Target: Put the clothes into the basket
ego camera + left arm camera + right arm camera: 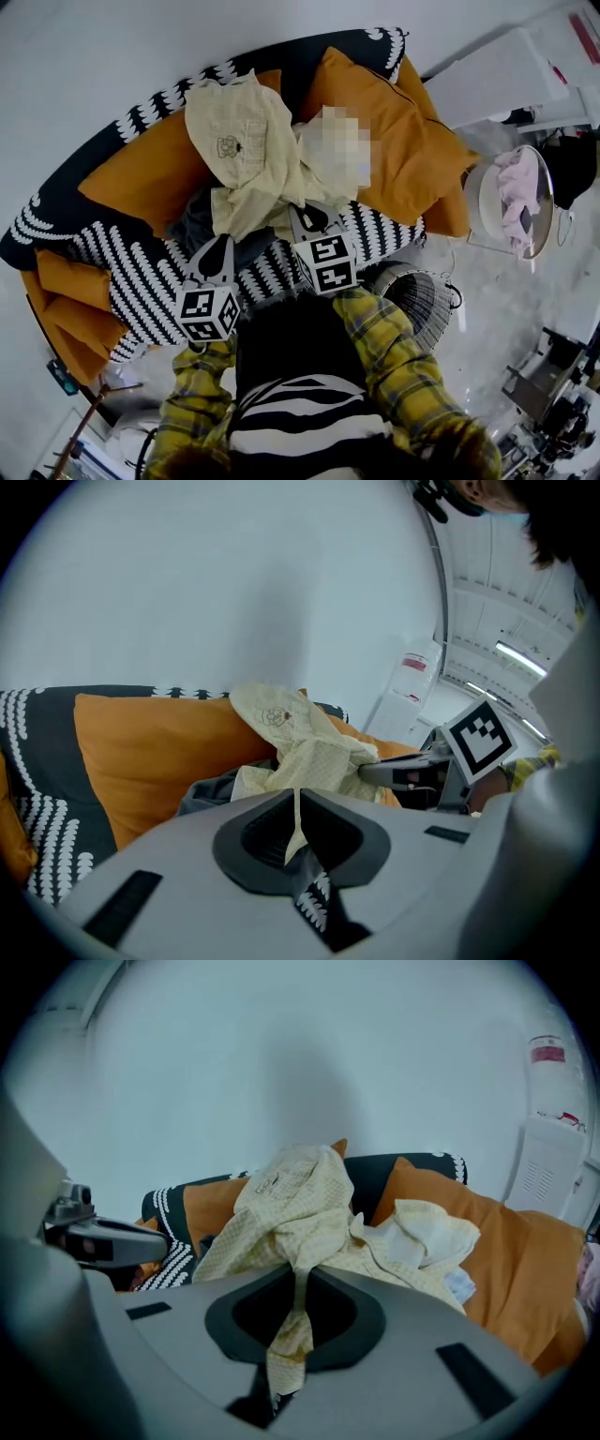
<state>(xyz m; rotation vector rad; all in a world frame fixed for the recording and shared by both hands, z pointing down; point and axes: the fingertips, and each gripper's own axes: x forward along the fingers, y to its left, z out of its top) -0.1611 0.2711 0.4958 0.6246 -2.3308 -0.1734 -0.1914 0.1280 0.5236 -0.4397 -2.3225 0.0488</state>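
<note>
A cream-yellow checked garment lies crumpled over the orange cushions of the sofa, with a dark grey garment partly under it. My left gripper is shut on a thin fold of the cream garment, and the fabric runs down between the jaws. My right gripper is shut on another bunch of the same cream garment, which hangs through its jaws. Both grippers hold the cloth from the sofa's front side. The right gripper shows in the left gripper view, and the left gripper in the right gripper view. A dark wire basket stands on the floor at my right.
The sofa is black with white marks and carries orange cushions. A white round hamper with pink cloth stands at the far right. A white appliance stands behind it. My yellow plaid sleeves fill the lower part of the head view.
</note>
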